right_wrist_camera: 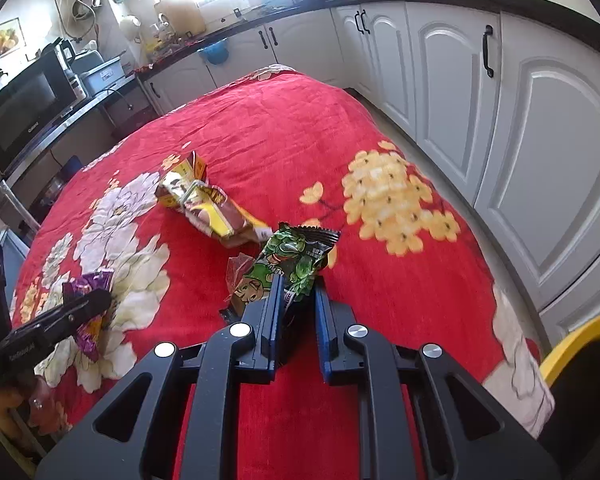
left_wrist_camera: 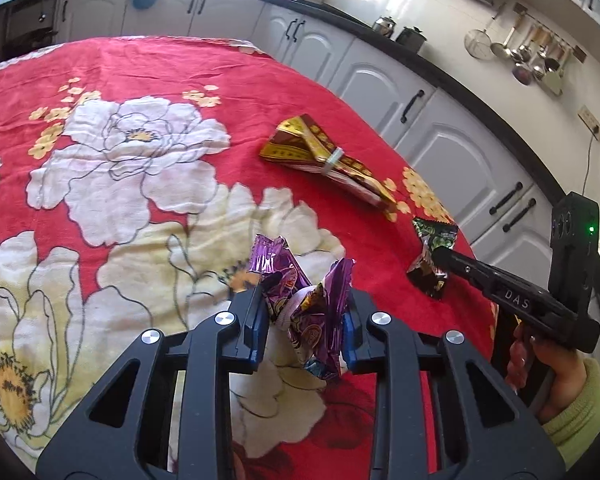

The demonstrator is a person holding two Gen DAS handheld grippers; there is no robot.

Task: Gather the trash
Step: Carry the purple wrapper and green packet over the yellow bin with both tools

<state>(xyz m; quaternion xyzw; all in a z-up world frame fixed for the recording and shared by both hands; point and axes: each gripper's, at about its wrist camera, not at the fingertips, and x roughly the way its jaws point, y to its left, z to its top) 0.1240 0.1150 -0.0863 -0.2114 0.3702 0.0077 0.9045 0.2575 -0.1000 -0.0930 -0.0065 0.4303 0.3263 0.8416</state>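
My left gripper (left_wrist_camera: 305, 312) is shut on a crumpled purple wrapper (left_wrist_camera: 300, 300) and holds it above the red floral tablecloth (left_wrist_camera: 140, 72). It also shows in the right wrist view (right_wrist_camera: 90, 300) at the left. My right gripper (right_wrist_camera: 296, 300) is shut on a green snack wrapper (right_wrist_camera: 292, 260); the same wrapper (left_wrist_camera: 434, 256) shows in the left wrist view at the right gripper's tip (left_wrist_camera: 440, 256). A gold and brown wrapper (left_wrist_camera: 328, 160) lies flat on the cloth beyond both grippers, also in the right wrist view (right_wrist_camera: 208, 204).
White kitchen cabinets (right_wrist_camera: 500, 120) run along the right of the table under a black counter. A yellow-rimmed bin (right_wrist_camera: 572, 344) stands at the near right. A microwave (right_wrist_camera: 24, 108) sits on the counter at the left. Utensils hang on the wall (left_wrist_camera: 532, 56).
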